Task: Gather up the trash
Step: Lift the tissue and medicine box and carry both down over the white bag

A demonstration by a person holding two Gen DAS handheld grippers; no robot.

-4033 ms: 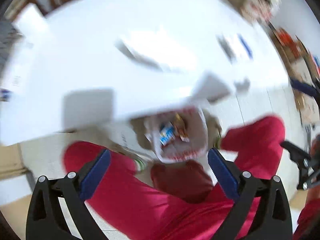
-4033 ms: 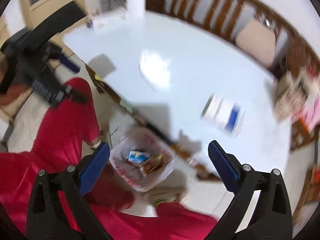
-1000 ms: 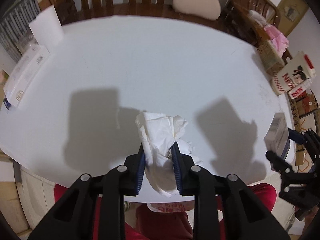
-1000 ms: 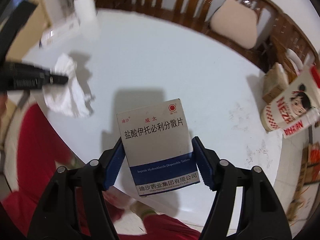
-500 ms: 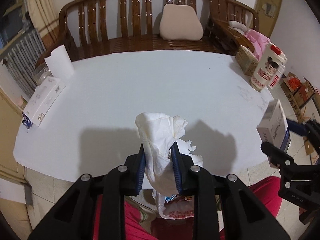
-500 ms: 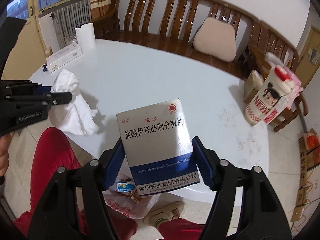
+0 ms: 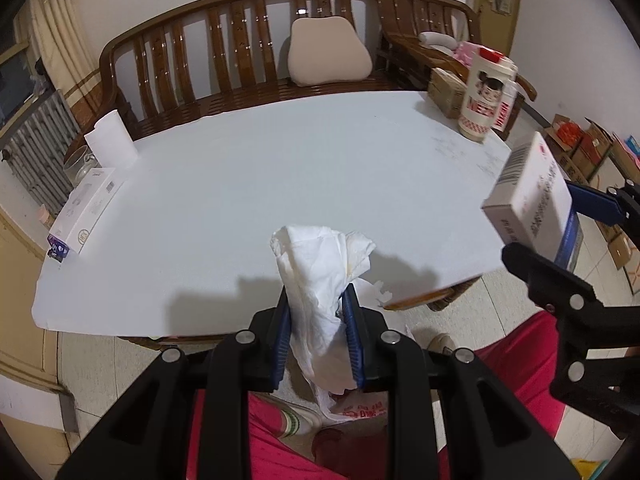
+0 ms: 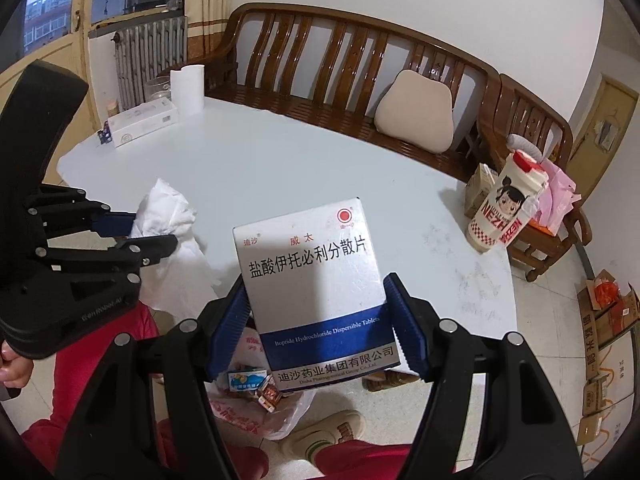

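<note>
My left gripper (image 7: pixel 316 300) is shut on a crumpled white tissue (image 7: pixel 320 272), held above the near edge of the white table (image 7: pixel 280 168); the same tissue (image 8: pixel 168 216) shows at the left of the right wrist view. My right gripper (image 8: pixel 316 284) is shut on a white and blue medicine box (image 8: pixel 312 280), which also appears at the right of the left wrist view as the box (image 7: pixel 532 200). Below both, on the floor between the person's red trouser legs, lies a plastic trash bag (image 8: pixel 256 400) with wrappers inside.
A paper towel roll (image 7: pixel 112 140), a flat white box (image 7: pixel 86 208) and a glass jar (image 7: pixel 76 164) stand at the table's left end. A cartoon-printed cup (image 7: pixel 486 96) stands at the far right. A wooden bench (image 7: pixel 248 60) runs behind. Cardboard boxes (image 8: pixel 604 320) sit on the floor.
Both grippers have drawn back from over the table toward its near edge and risen, each still holding its item. The trash bag on the floor has come into view beneath them.
</note>
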